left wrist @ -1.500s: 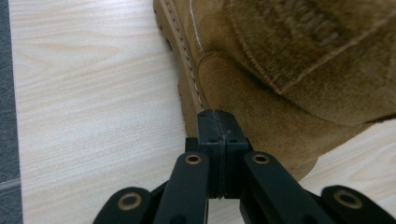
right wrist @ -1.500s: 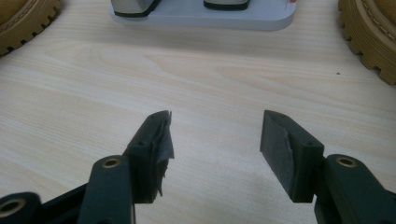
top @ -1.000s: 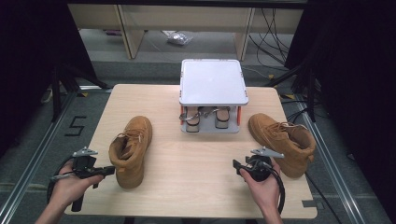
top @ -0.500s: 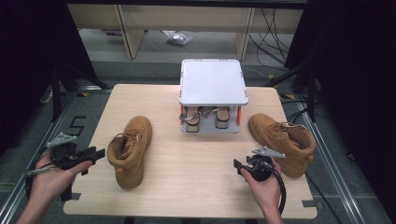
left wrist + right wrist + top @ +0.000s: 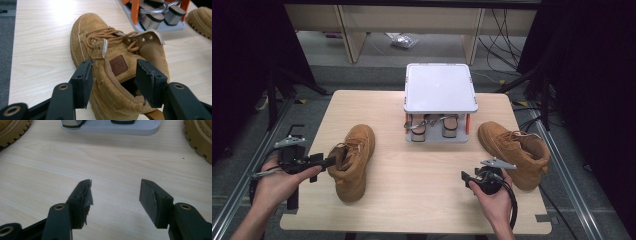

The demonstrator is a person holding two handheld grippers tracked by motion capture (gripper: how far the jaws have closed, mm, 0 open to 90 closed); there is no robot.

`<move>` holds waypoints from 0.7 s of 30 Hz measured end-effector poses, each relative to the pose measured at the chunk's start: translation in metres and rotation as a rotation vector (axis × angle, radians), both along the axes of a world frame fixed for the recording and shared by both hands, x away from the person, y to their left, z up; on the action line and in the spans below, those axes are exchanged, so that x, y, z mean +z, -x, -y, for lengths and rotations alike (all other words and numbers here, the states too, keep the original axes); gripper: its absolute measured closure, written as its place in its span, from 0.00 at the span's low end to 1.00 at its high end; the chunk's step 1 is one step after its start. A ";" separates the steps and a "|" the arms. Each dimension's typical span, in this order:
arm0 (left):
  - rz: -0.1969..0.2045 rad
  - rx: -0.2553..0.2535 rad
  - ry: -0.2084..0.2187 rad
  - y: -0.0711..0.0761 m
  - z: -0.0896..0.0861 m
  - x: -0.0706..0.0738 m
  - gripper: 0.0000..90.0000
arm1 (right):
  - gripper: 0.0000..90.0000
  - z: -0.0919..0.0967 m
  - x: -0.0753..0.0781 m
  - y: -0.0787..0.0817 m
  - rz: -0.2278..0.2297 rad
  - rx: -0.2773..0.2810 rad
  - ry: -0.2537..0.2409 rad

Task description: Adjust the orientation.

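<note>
A tan suede boot [image 5: 352, 160] lies on the wooden table [image 5: 412, 180] at the left, toe pointing away. My left gripper [image 5: 326, 161] hovers at its heel end. In the left gripper view the gripper [image 5: 113, 75] has just been opening its jaws, which now stand wide on either side of the boot's [image 5: 100, 45] collar and tongue without pressing. The matching boot [image 5: 512, 147] rests at the right. My right gripper [image 5: 466, 176] sits just left of it, low over the table. It [image 5: 115, 195] is open over bare wood, nothing between the jaws.
A small rack with a white top [image 5: 440, 87] and orange posts stands at the table's back centre, with a pair of heeled shoes [image 5: 432, 125] under it. Its grey base [image 5: 112, 126] lies ahead of the right gripper. Cables and shelving fill the floor beyond.
The left gripper has opened, let go of the left boot's collar, and drawn left and upward with the hand. The right hand and gripper have stayed put.
</note>
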State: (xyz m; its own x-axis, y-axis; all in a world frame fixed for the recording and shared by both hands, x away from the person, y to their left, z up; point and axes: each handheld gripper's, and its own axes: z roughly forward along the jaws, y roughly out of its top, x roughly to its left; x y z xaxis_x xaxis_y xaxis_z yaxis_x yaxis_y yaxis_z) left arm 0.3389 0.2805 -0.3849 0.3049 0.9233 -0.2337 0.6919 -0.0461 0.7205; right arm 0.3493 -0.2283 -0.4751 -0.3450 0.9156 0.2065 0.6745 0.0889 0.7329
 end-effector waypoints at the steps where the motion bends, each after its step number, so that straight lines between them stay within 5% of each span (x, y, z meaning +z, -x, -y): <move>1: -0.011 -0.004 -0.005 -0.002 0.002 -0.001 0.52 | 0.48 0.000 0.000 0.000 -0.005 0.001 0.000; 3: -0.059 -0.023 -0.021 -0.005 0.002 -0.001 0.52 | 0.48 -0.001 0.000 0.000 -0.006 -0.001 0.017; 14: -0.109 -0.022 -0.049 -0.016 0.007 -0.009 0.53 | 0.48 0.001 0.000 0.000 -0.013 -0.010 0.014; 15: -0.110 -0.020 -0.047 -0.017 0.007 -0.010 0.54 | 0.48 -0.001 0.000 0.001 -0.035 -0.030 -0.019; 21: -0.143 -0.018 -0.060 -0.022 0.008 -0.014 0.55 | 0.48 0.005 -0.003 -0.003 -0.013 0.002 0.001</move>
